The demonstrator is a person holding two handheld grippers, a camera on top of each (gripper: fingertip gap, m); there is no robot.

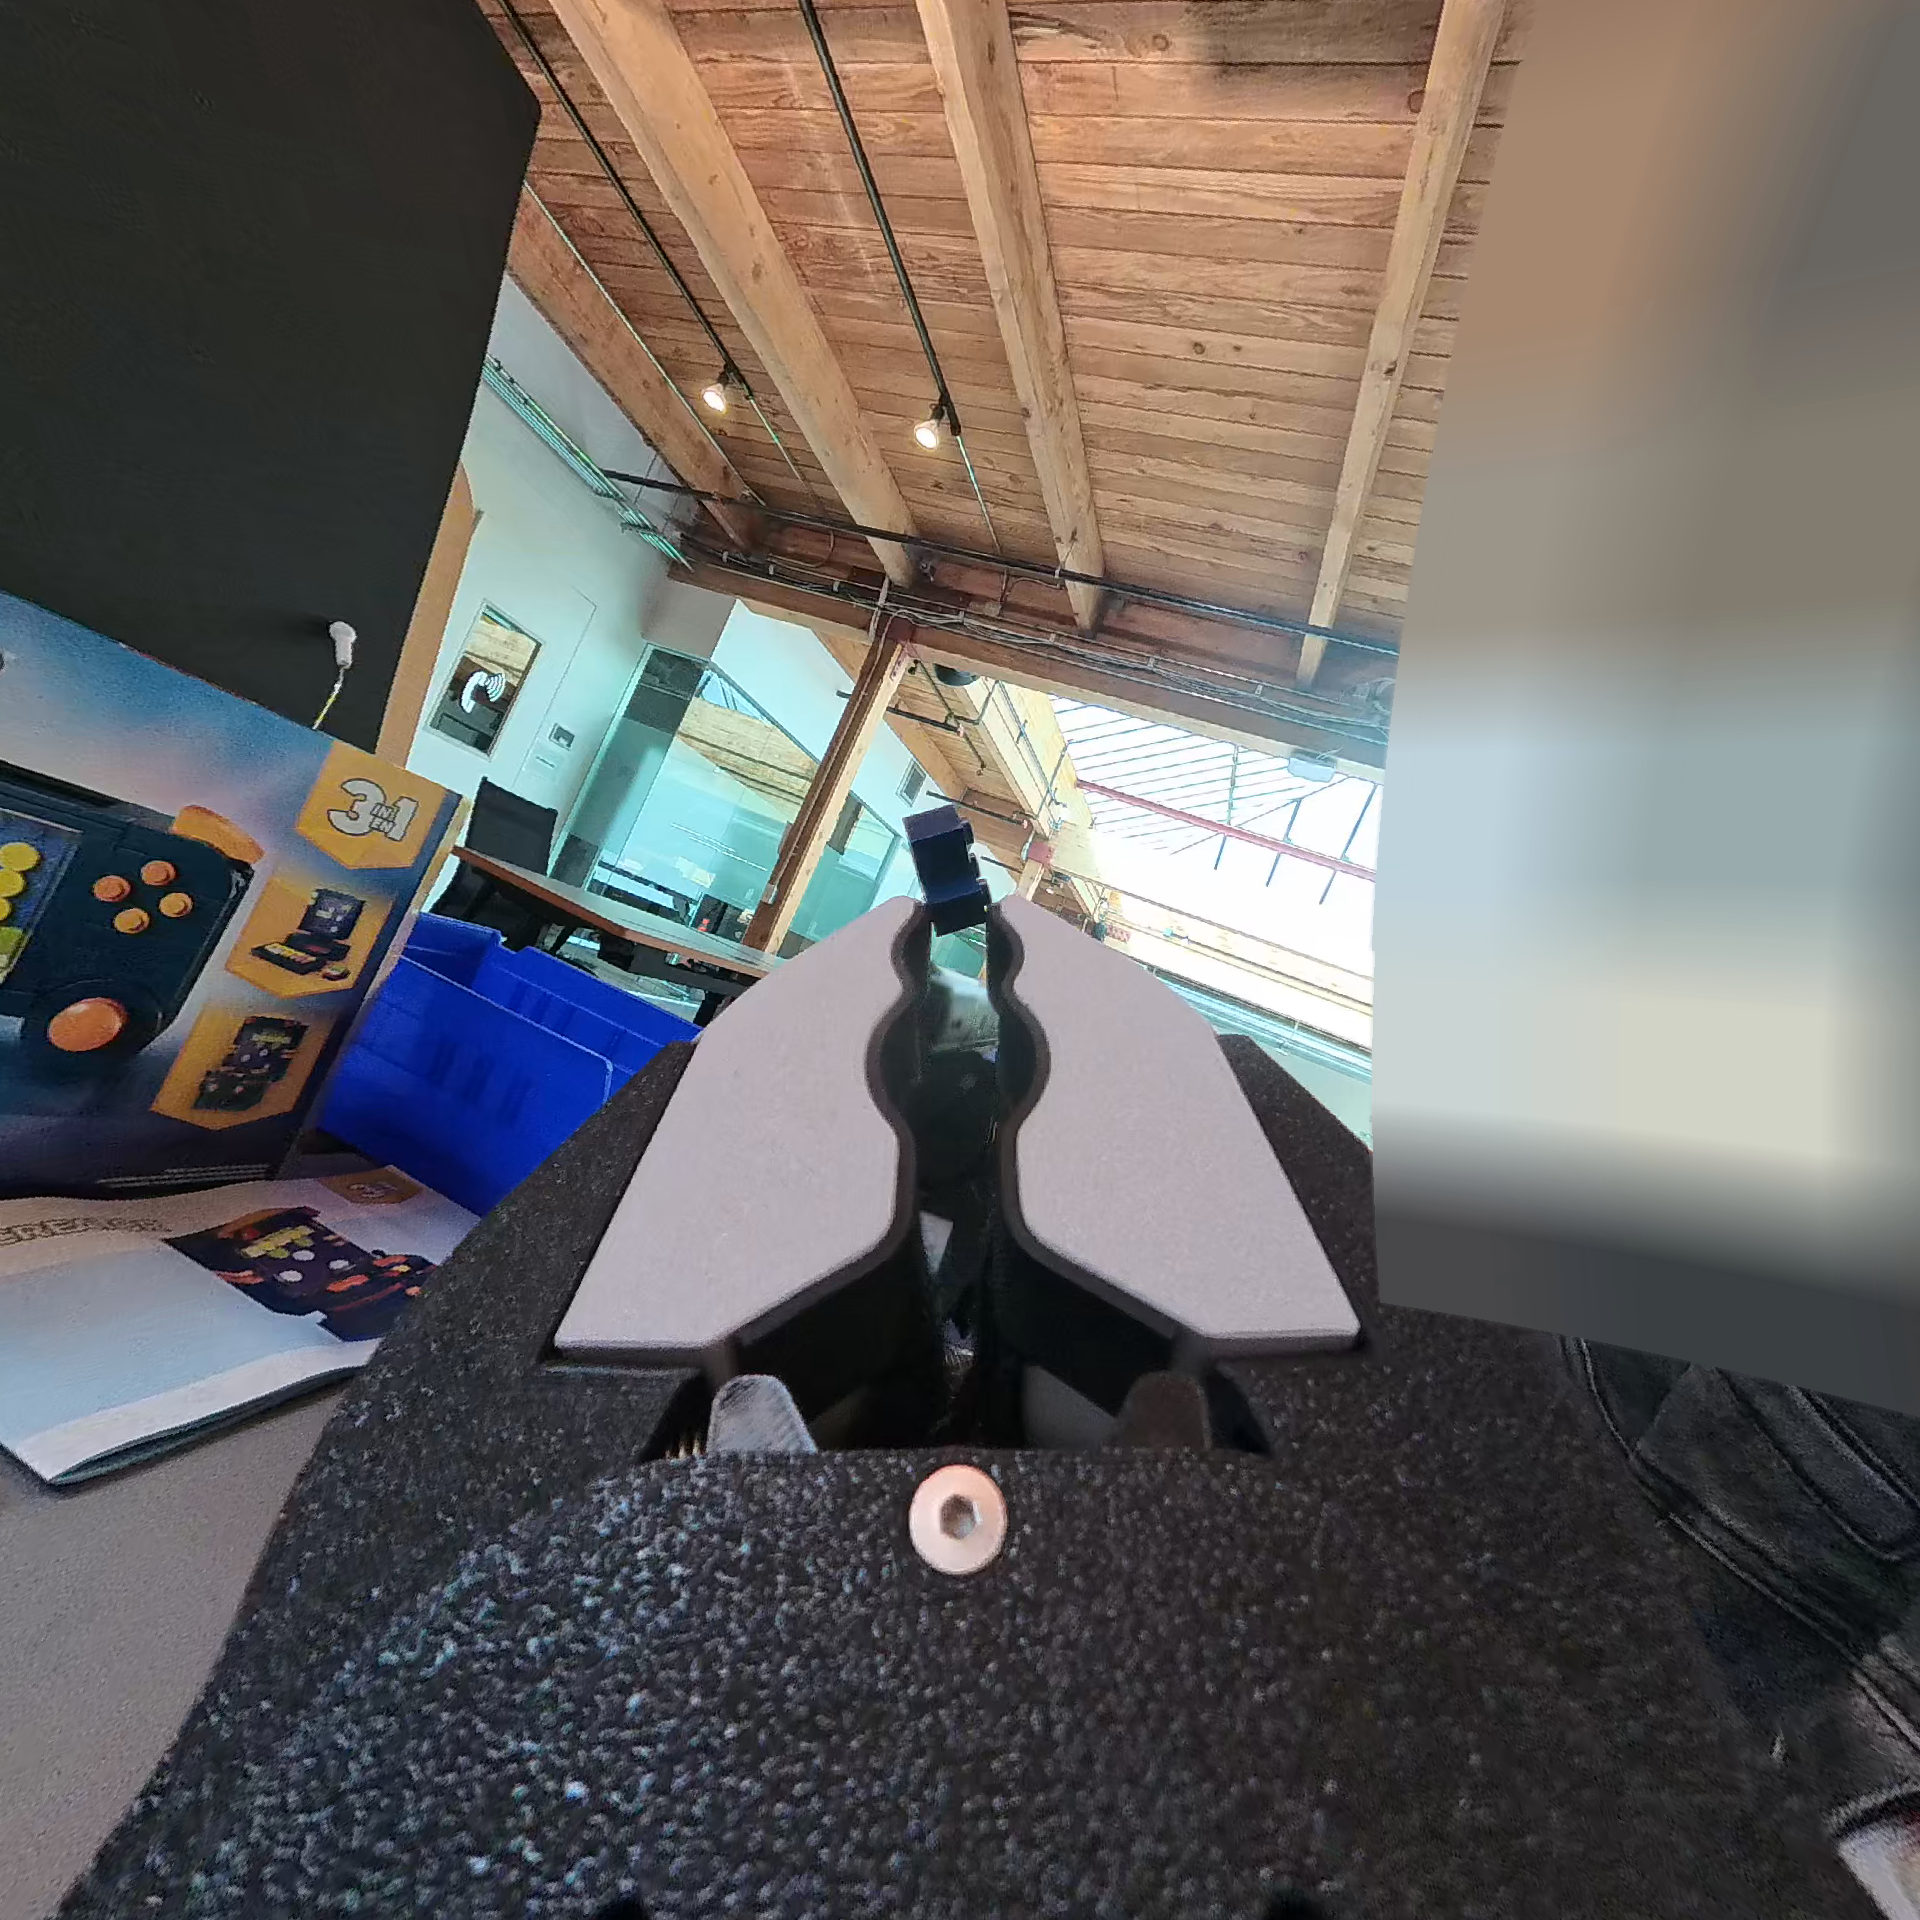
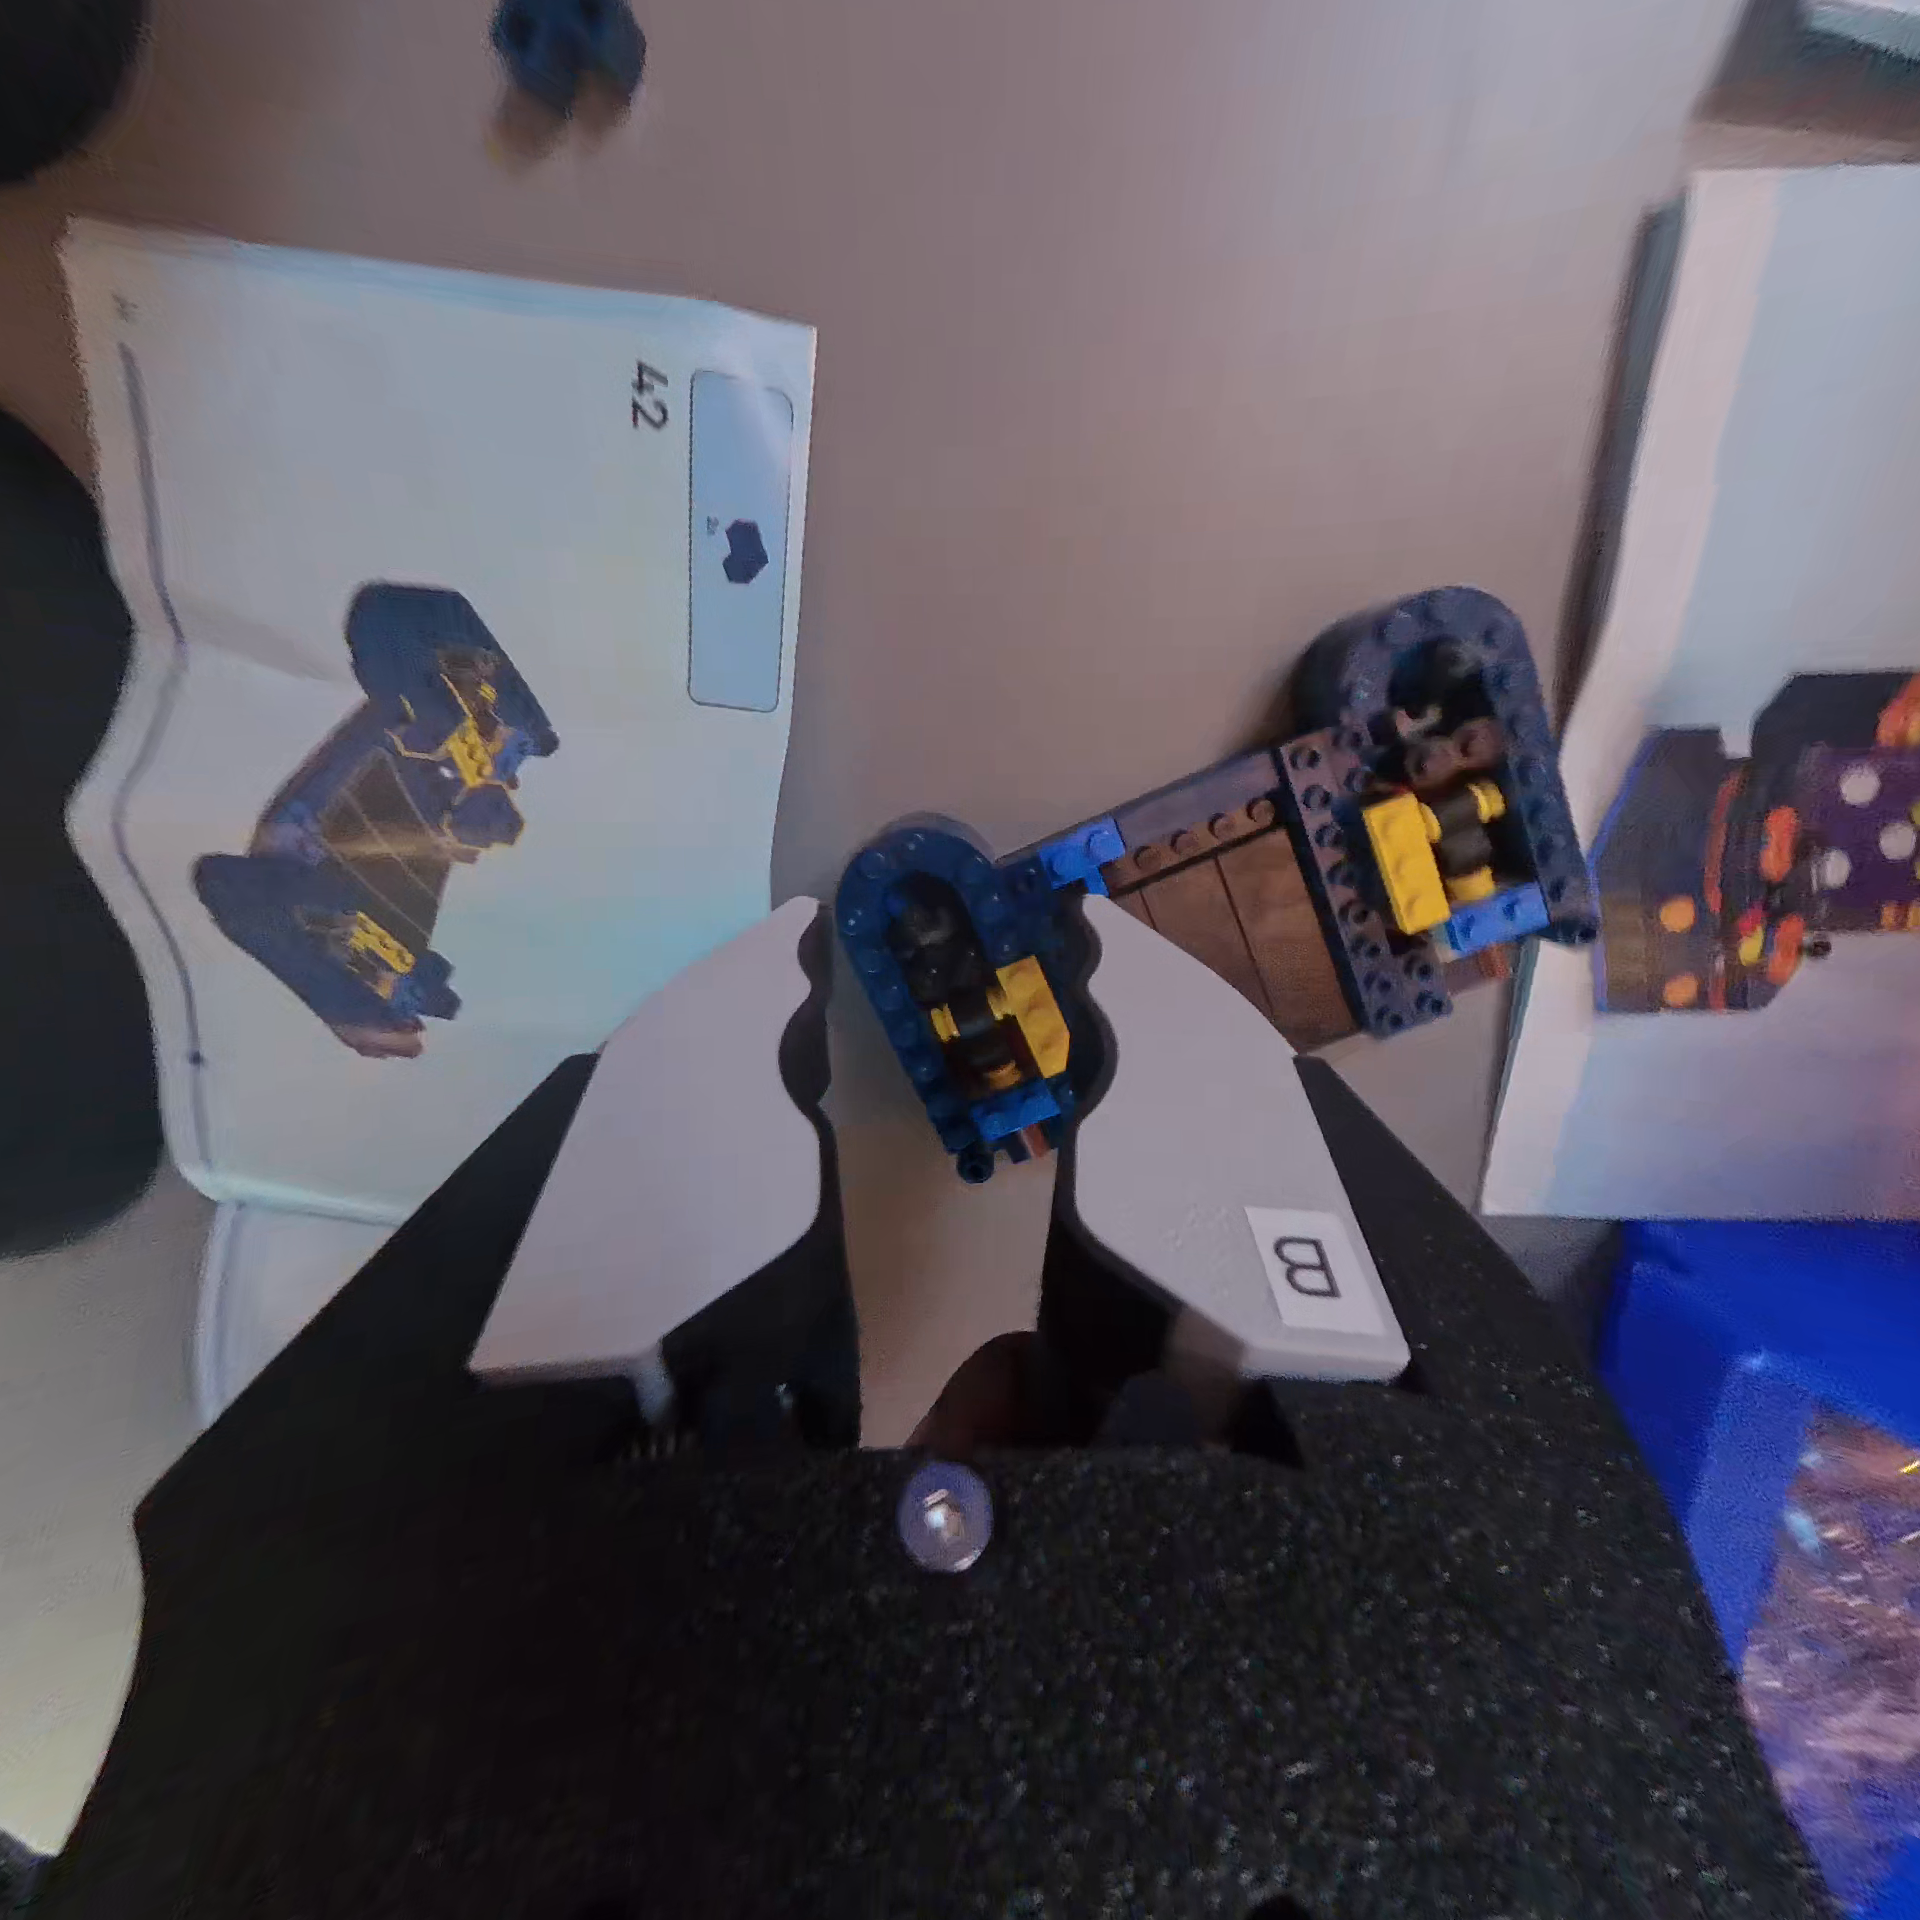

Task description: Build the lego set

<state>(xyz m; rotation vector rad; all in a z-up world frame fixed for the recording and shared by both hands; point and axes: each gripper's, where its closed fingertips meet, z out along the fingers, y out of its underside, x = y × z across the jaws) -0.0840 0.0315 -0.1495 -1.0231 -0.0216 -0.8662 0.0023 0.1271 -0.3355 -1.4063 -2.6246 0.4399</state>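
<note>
Left wrist view: the left gripper (image 1: pixel 958 914) points up toward a timber ceiling, its grey fingers (image 1: pixel 790 1091) drawn narrow and pinching a small dark blue brick piece (image 1: pixel 945 868) at the very tips, most of the piece sticking out beyond them. Left of the fingers and lower stand a printed toy box (image 1: pixel 177 894), a blue bin (image 1: pixel 488 1049) and a booklet (image 1: pixel 156 1320) lying on the table.

Right wrist view: the right gripper (image 2: pixel 956 997) looks down on the table, its fingers (image 2: pixel 717 1091) at a middling spread around the near rounded end of a partly built dark blue brick model (image 2: pixel 961 997). The right finger lies against the model's side; on the left a sliver of table shows between finger and brick, so a firm hold is not plain. Beyond the right finger the model runs on through a brown panel to its other rounded end (image 2: pixel 1444 790). Left of the fingers lies an open instruction page (image 2: pixel 447 727); far beyond them, a loose dark blue piece (image 2: pixel 566 52).

As a judgement, the model looks unfinished, with yellow inner parts exposed.
</note>
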